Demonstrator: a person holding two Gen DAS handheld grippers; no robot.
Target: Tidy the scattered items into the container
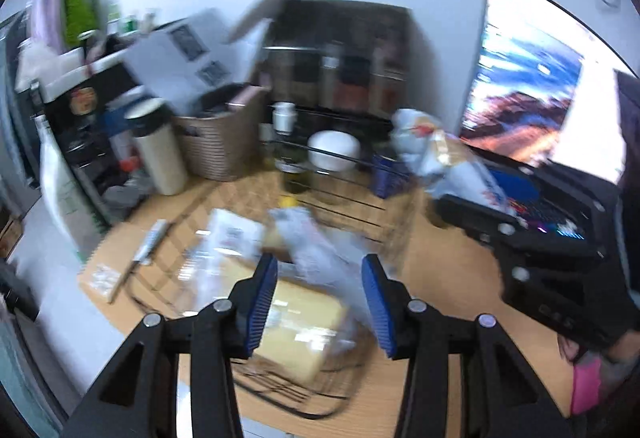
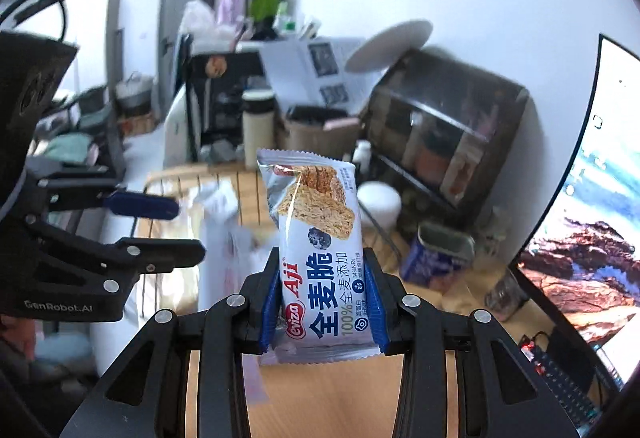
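Observation:
My right gripper [image 2: 322, 296] is shut on a white and blue wholewheat cracker packet [image 2: 320, 238], held upright above the wooden table. In the left wrist view the same packet [image 1: 436, 154] shows at the right, in the right gripper [image 1: 472, 214]. My left gripper [image 1: 320, 302] is open and empty, over a black wire basket [image 1: 304, 394] that holds a tan packet [image 1: 304, 326] and several white snack packets [image 1: 312, 250]. It also shows in the right wrist view [image 2: 172, 226], open, at the left.
A wire dish rack [image 1: 352, 194] with a white bowl [image 1: 334, 150] stands behind the basket. A woven basket [image 1: 220, 142], a cream flask [image 1: 160, 150], a blue tin [image 2: 436, 258] and a monitor [image 1: 532, 98] ring the table. A pen-like item [image 1: 148, 242] lies at the left.

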